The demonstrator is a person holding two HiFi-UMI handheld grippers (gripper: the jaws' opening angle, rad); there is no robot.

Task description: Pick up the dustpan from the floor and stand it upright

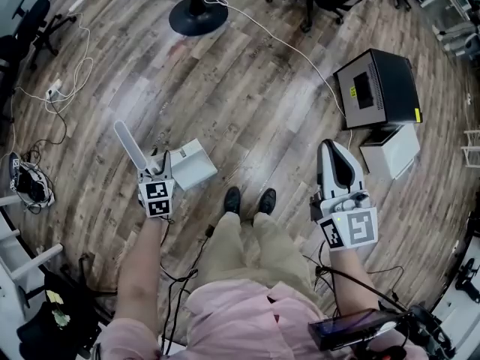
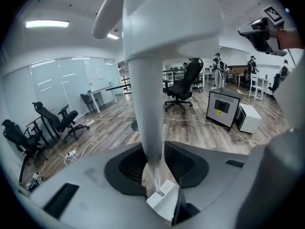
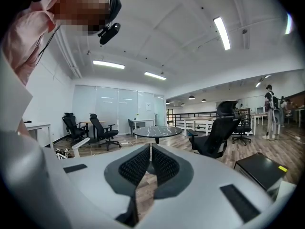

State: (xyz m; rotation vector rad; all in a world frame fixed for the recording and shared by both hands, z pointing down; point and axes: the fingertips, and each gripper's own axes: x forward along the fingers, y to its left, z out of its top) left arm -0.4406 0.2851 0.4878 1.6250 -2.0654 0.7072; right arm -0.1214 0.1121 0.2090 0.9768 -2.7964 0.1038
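The white dustpan (image 1: 192, 163) rests with its pan on the wooden floor just ahead of the person's shoes, and its long handle (image 1: 129, 142) leans up toward the far left. My left gripper (image 1: 155, 168) has its jaws around the lower part of that handle. In the left gripper view the handle (image 2: 151, 104) rises between the two black pads, which touch its sides, and the pan (image 2: 164, 200) shows below them. My right gripper (image 1: 334, 153) hangs over bare floor at the right, shut with nothing in it; its pads (image 3: 138, 163) meet at the tips.
A black box (image 1: 377, 88) and a white box (image 1: 391, 150) stand on the floor at the right, close to the right gripper. A round black table base (image 1: 198, 15) and office chairs lie further off. Cables (image 1: 64, 88) trail across the floor at the left.
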